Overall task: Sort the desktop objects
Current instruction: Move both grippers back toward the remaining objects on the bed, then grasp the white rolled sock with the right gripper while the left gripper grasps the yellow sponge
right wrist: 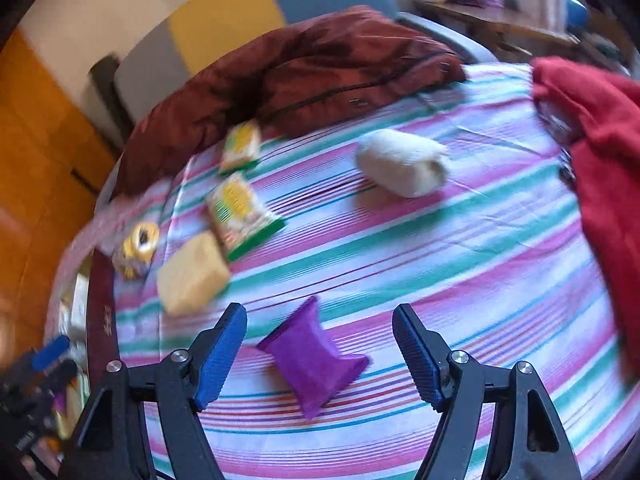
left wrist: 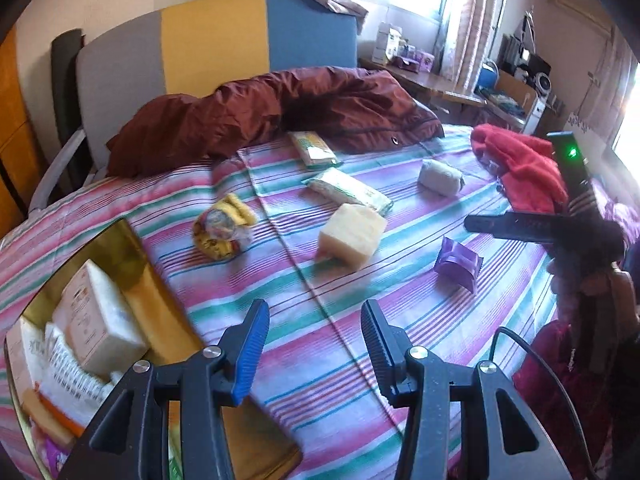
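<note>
The work surface is a bed under a striped cotton sheet (left wrist: 320, 320) in pink, green and white, creased along one seam.

Left gripper (left wrist: 316, 340): black frame, ribbed blue pads, jaws released with nothing between them, held above bare sheet. Beside it at the near left edge of the bed stands a gold-walled storage box (left wrist: 132, 248) holding white cartons.

Right gripper (right wrist: 320, 344): jaws spread wide and empty, hovering over a small purple foil sachet (right wrist: 316, 360). The sachet is crinkled and pinched at both ends, its long axis running diagonally from upper left to lower right in the right wrist view; the pads stand clear of it on both sides.

Other items on the sheet:
- pale yellow sponge-like block (left wrist: 352, 236), near the middle;
- two flat green-and-yellow snack packets (left wrist: 348, 192), toward the far edge;
- round yellow printed wrapped packet (left wrist: 224, 228), left of the block;
- white soft cylindrical roll (right wrist: 404, 164), well apart from the rest.

A crumpled maroon quilted jacket (left wrist: 280, 112) lines the far edge; a red fleece garment (right wrist: 600, 168) covers the right edge. Open sheet lies between sachet and roll.
</note>
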The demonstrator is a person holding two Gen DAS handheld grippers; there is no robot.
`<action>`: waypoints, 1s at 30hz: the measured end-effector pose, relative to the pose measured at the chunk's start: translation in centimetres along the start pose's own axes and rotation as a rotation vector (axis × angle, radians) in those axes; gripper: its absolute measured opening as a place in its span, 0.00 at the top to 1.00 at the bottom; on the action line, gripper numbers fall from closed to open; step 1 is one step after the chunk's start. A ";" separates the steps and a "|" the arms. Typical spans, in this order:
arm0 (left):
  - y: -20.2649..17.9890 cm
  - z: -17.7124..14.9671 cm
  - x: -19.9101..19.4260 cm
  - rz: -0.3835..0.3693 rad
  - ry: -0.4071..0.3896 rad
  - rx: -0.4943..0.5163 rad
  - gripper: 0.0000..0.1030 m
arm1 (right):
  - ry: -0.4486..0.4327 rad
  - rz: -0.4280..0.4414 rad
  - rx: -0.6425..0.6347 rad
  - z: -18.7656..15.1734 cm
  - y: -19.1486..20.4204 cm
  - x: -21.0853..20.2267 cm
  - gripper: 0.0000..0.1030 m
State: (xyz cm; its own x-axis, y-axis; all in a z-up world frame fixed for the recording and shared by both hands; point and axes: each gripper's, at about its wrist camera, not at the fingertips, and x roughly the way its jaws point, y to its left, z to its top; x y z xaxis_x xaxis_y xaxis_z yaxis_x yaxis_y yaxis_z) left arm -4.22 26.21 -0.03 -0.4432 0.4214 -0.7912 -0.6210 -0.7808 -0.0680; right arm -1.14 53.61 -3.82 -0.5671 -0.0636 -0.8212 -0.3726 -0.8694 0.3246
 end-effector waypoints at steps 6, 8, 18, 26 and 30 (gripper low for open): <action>-2.2 2.2 3.8 -0.026 0.046 0.079 0.53 | -0.011 -0.023 0.140 0.6 -2.5 -0.2 0.26; -2.7 2.8 5.2 -0.030 0.073 0.094 0.53 | -0.002 -0.028 0.173 0.6 -3.2 0.0 0.26; -3.4 5.2 9.8 -0.073 0.145 0.145 0.51 | -0.013 -0.048 0.016 3.8 -1.5 -0.7 0.21; -3.3 6.1 11.5 -0.108 0.162 0.173 0.42 | -0.057 -0.141 -0.163 9.2 -0.8 3.4 0.21; -3.2 6.7 12.0 -0.119 0.157 0.181 0.40 | -0.052 -0.154 -0.205 10.2 -1.6 6.1 0.20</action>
State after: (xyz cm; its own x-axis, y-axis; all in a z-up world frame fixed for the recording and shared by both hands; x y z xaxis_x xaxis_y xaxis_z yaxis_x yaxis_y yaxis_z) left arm -11.89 36.88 -5.25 -0.2633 0.4177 -0.8696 -0.7743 -0.6292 -0.0677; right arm -11.47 59.56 -4.57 -0.5544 0.0976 -0.8265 -0.3039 -0.9483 0.0918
